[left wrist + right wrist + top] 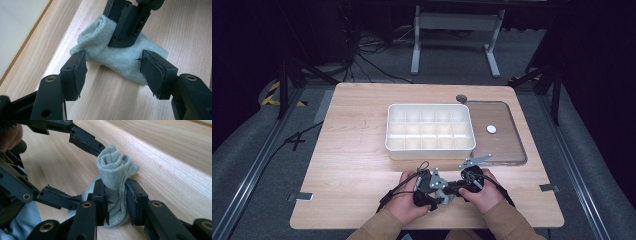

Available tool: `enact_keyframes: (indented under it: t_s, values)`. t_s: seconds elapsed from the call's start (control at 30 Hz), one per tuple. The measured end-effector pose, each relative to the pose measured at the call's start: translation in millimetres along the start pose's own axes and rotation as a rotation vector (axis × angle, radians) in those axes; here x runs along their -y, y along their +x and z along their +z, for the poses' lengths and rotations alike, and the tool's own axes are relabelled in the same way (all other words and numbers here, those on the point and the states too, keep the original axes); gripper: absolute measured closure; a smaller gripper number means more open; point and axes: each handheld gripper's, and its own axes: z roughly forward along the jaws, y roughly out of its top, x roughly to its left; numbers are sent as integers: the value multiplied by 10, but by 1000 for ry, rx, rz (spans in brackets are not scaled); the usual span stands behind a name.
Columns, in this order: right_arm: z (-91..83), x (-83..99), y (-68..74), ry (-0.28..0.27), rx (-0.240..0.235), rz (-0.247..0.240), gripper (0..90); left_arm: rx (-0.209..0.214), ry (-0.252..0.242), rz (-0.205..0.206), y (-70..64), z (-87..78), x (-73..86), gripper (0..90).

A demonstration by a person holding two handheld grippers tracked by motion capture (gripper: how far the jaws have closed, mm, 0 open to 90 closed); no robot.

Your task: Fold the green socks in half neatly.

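Two hands come in from the near edge of a wooden table point(362, 150), each holding a black two-jaw gripper, and the grippers meet nose to nose over a small pale green sock point(113, 182).

The right gripper point(116, 200) is clamped on the sock: its two jaws press the fabric from both sides, and the rolled, folded end of the sock bulges out just beyond the jaw tips. In the right gripper view the sock runs lengthwise away from these jaws, standing up slightly off the wood.

The left gripper point(113, 71) faces it from the opposite side, tilted down toward the table. Its jaws stand wide apart, one on either side of the sock, with the sock lying flat on the wood just ahead of them. From here the sock's long axis runs crosswise between the jaw tips, its bunched end toward the left jaw.

In the high view both hands sit close together near the table's front edge. Beyond the grippers stands a white compartment tray point(430, 146), and to its right lies a clear lid point(507, 145).
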Motion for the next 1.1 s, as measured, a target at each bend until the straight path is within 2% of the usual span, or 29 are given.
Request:
enact_keyframes:
  t_s: [0.07,0.17,0.3,0.37,0.43,0.47,0.63,0.9,1.1]
  values:
    - [-4,-3,6,1,3,-4,729,-2,2,-7,34,-29,19,383]
    - [-21,-11,25,1,10,-17,741,-2,-24,-38,104,-107,70,379]
    - [-59,-29,66,-6,25,-41,749,-25,-33,-61,171,-241,162,378]
    - [-100,-47,92,-16,36,-59,751,-38,-43,-73,222,-332,259,376]
    - [-155,-90,111,-28,47,-73,751,-59,-58,-111,292,-438,379,376]
    - [-173,-112,120,-28,55,-82,751,-59,-58,-111,292,-438,379,376]
    - [-269,-224,174,-39,86,-124,750,-70,-81,-170,364,-593,536,365]
    - [-468,-401,205,-73,123,-139,748,-118,-104,-250,549,-842,629,364]
    - [-602,-487,185,-88,148,-153,746,-122,-118,-283,635,-888,650,364]
